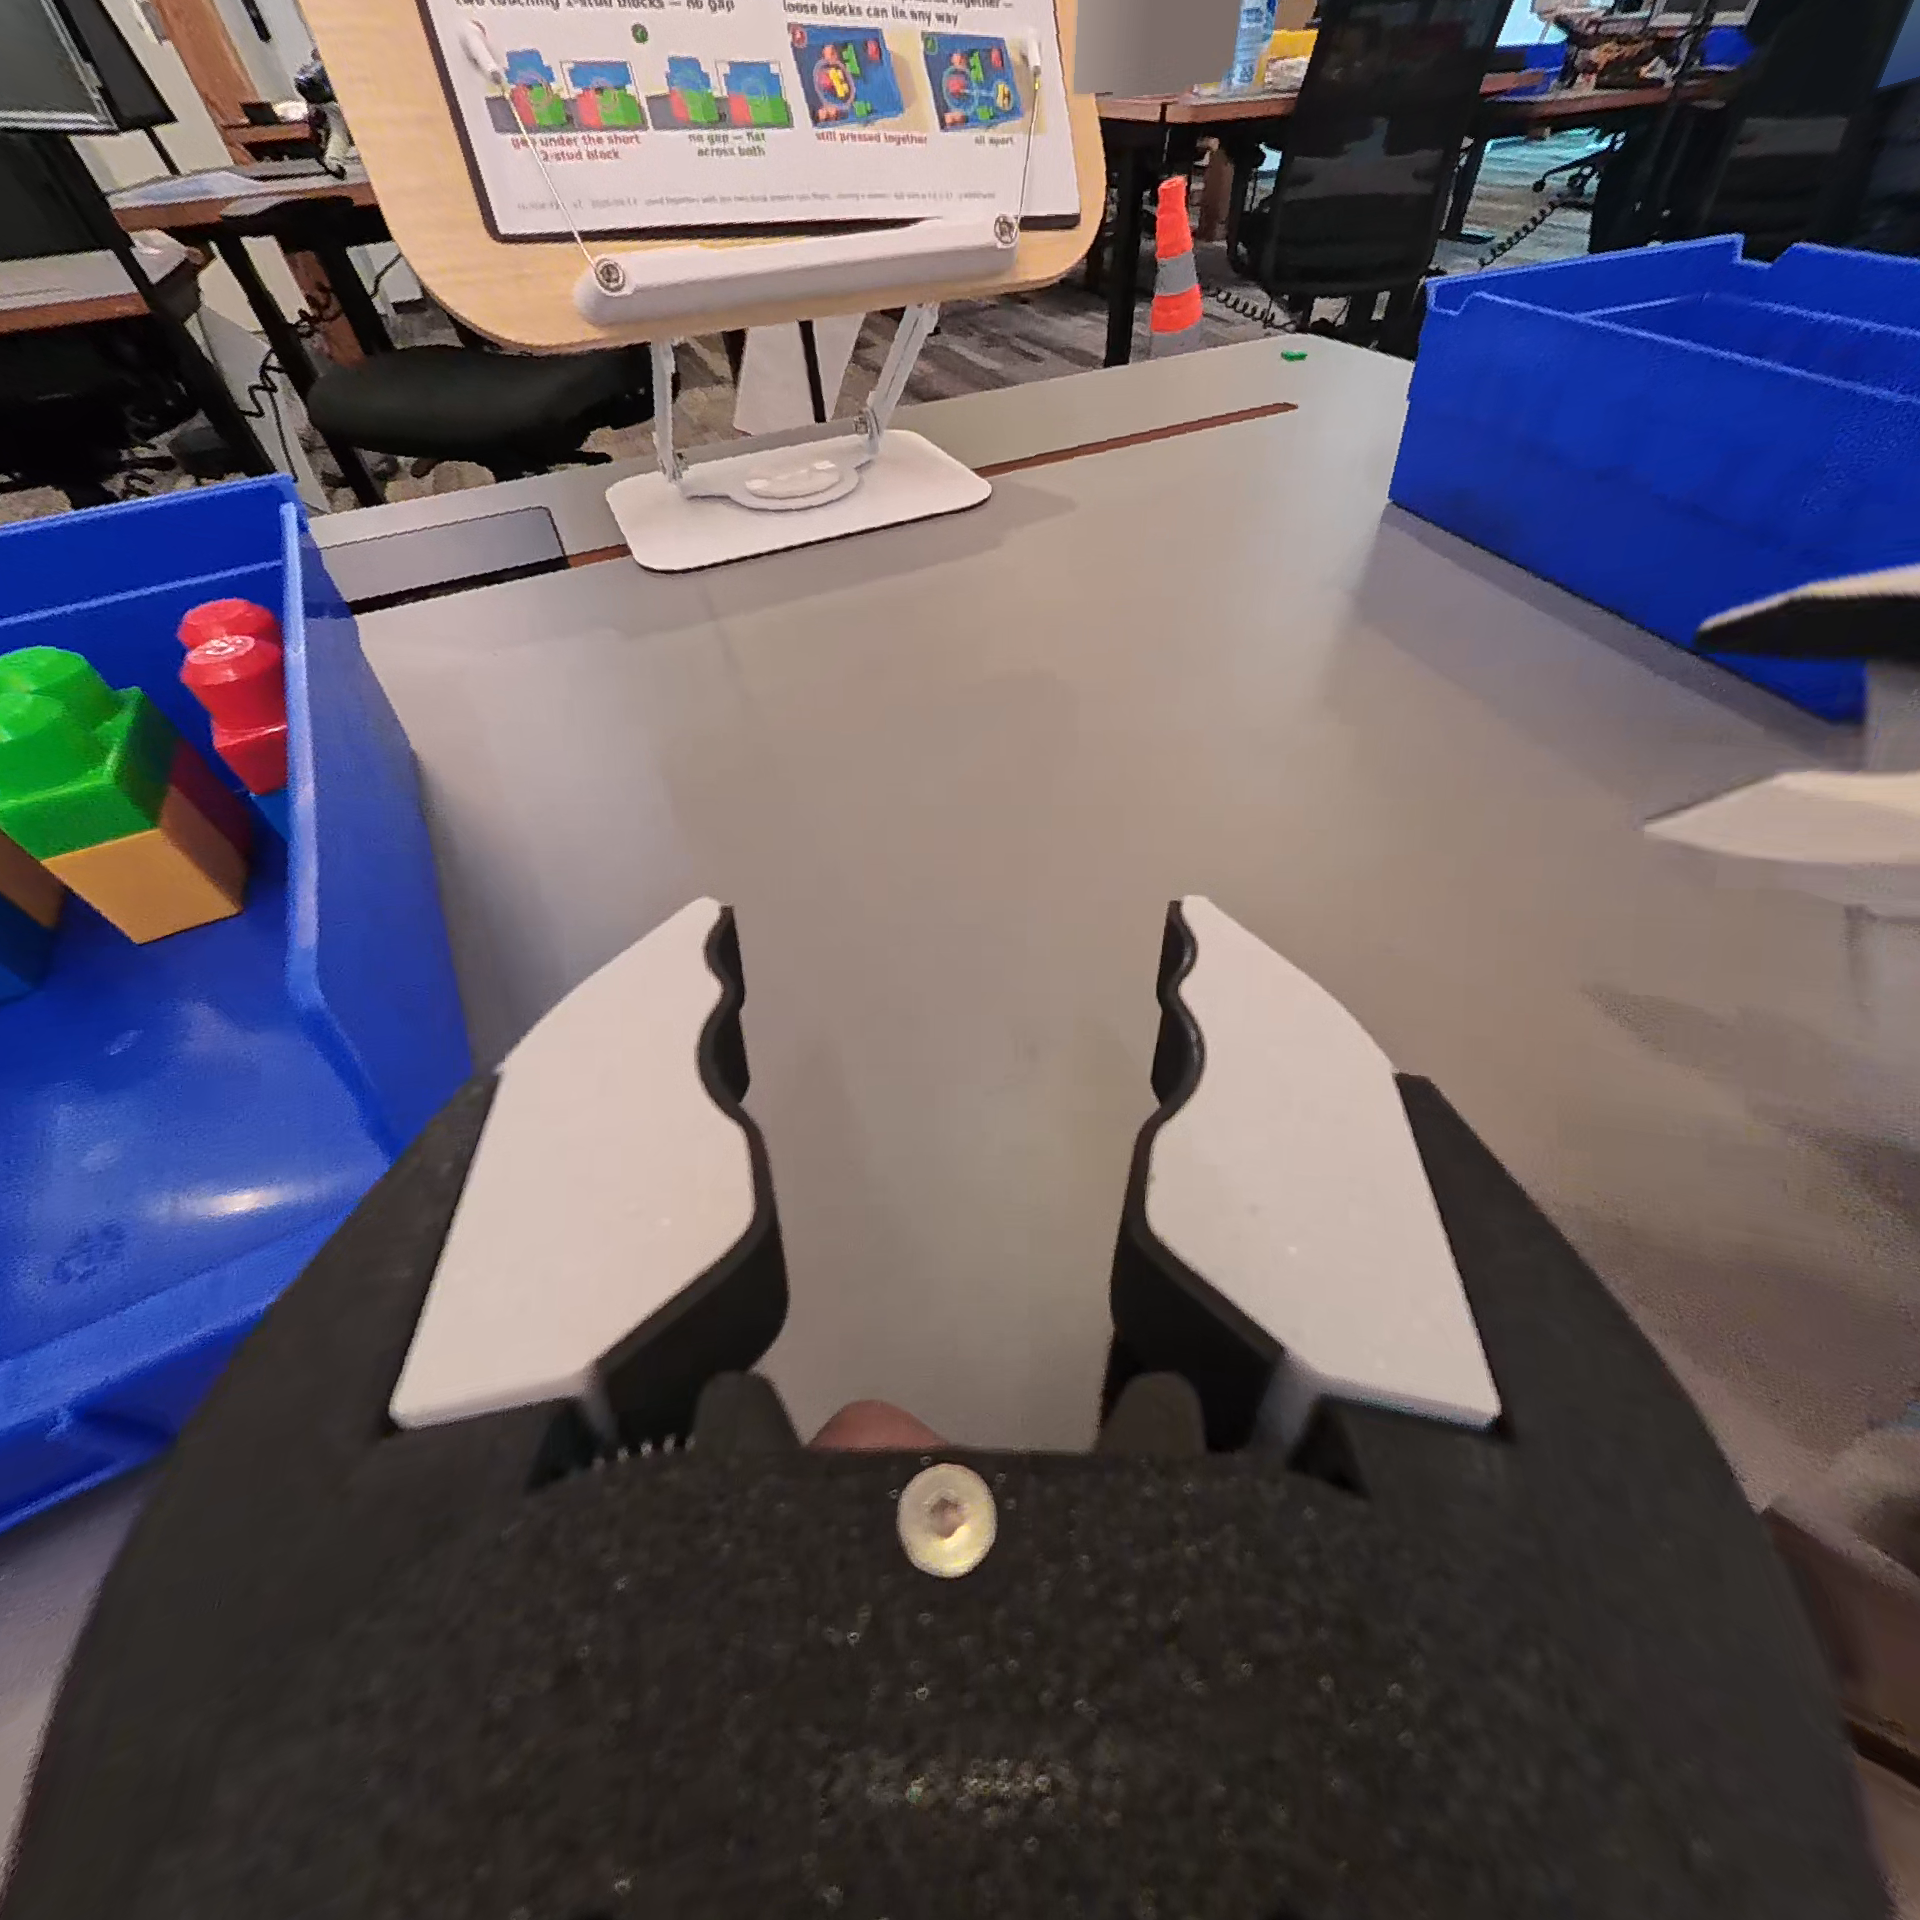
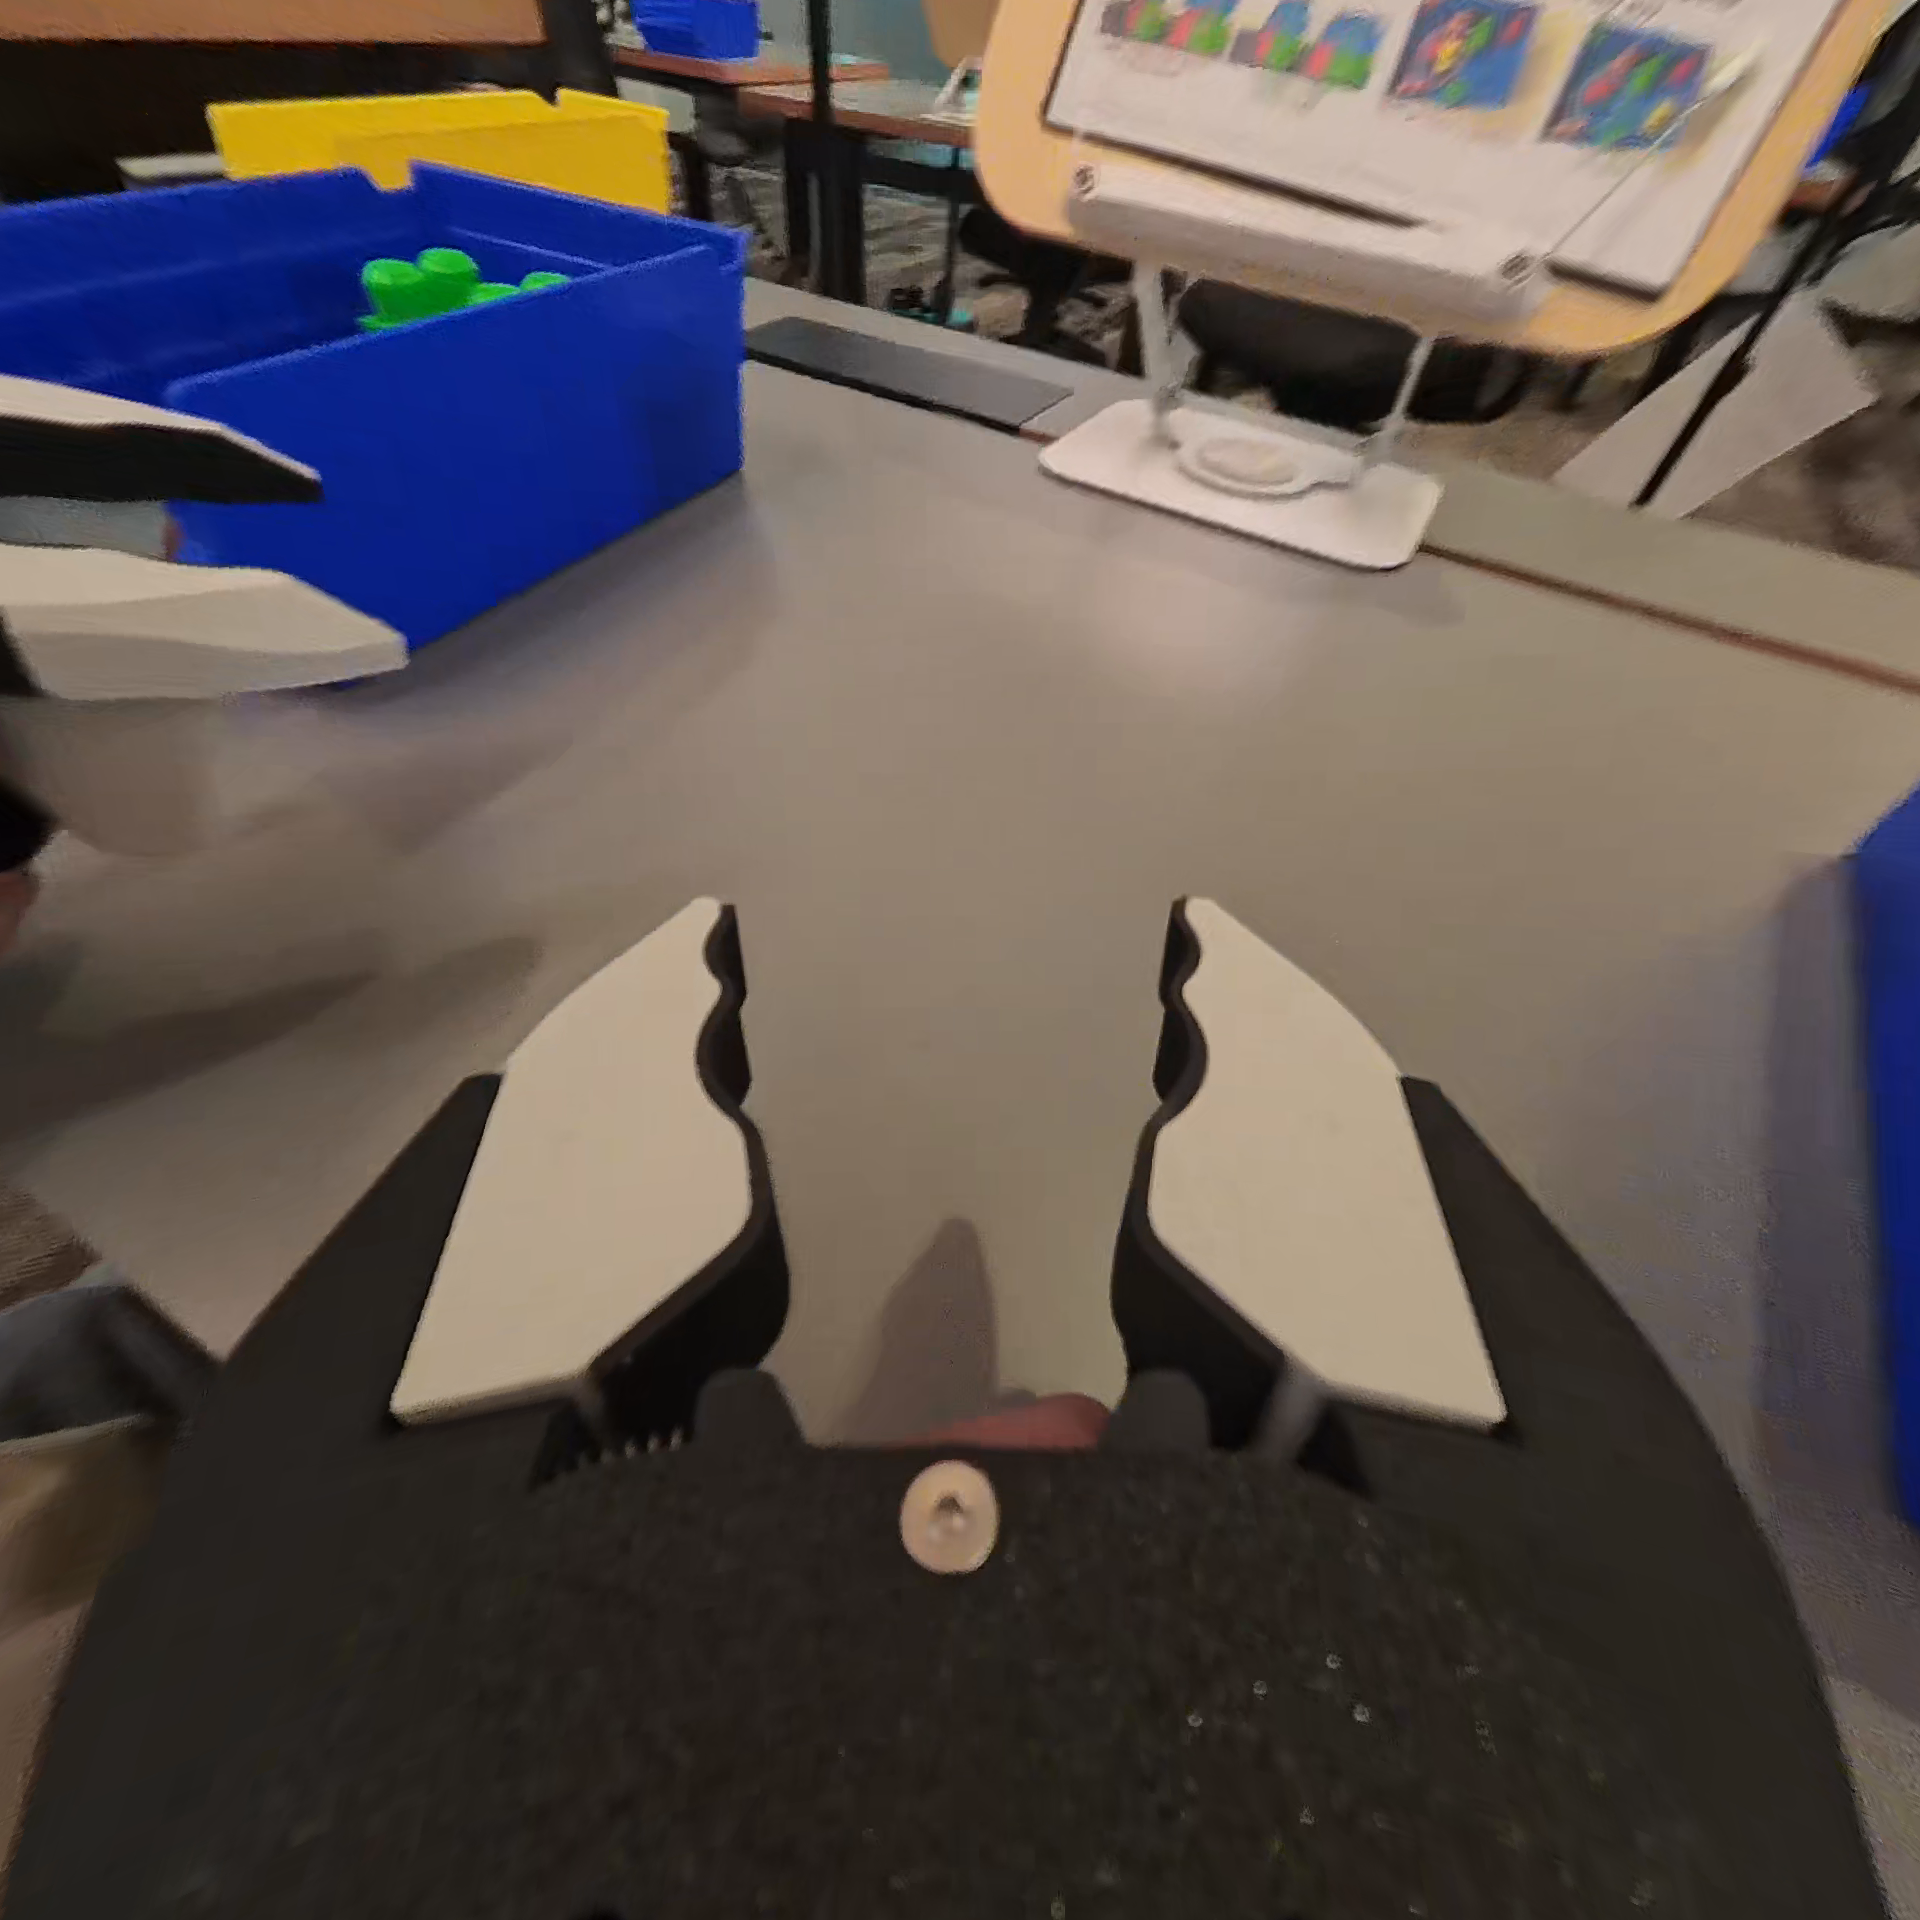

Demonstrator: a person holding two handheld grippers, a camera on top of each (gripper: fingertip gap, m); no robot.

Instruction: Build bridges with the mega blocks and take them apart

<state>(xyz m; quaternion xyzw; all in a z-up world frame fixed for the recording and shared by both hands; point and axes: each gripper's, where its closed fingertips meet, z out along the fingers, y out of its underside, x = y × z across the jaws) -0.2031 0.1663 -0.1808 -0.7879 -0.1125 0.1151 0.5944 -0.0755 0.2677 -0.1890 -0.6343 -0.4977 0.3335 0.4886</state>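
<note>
The mega blocks sit inside the blue bin (image 1: 312,935) on the left side of the bench (image 1: 987,779): a green block (image 1: 73,748) pressed onto an orange-yellow one (image 1: 145,883), with a red block (image 1: 234,686) standing just behind them against the bin's near wall. Judged from their look, they are hollow moulded plastic: light, rigid, smooth-sided and a little slippery. The best hold would be across two flat side walls, below the studs, so the studs stay free for mating. Pulling joined blocks apart will likely need one hand-held gripper to anchor the lower block while the other lifts.

The left hand-held gripper (image 1: 951,935) hovers over bare bench just right of that bin, jaws spread and empty. The right hand-held gripper (image 2: 951,935) is likewise released and holds nothing, farther right of the bin.

Much is unclear. The bin's wall and the frame edge cut off the lower blocks, so how many there are and how they join cannot be told. In the right wrist view only green studs (image 2: 436,281) show above the bin rim, and the picture is smeared with motion. A second blue bin (image 1: 1662,436) stands far right of the first; its contents are hidden.
</note>
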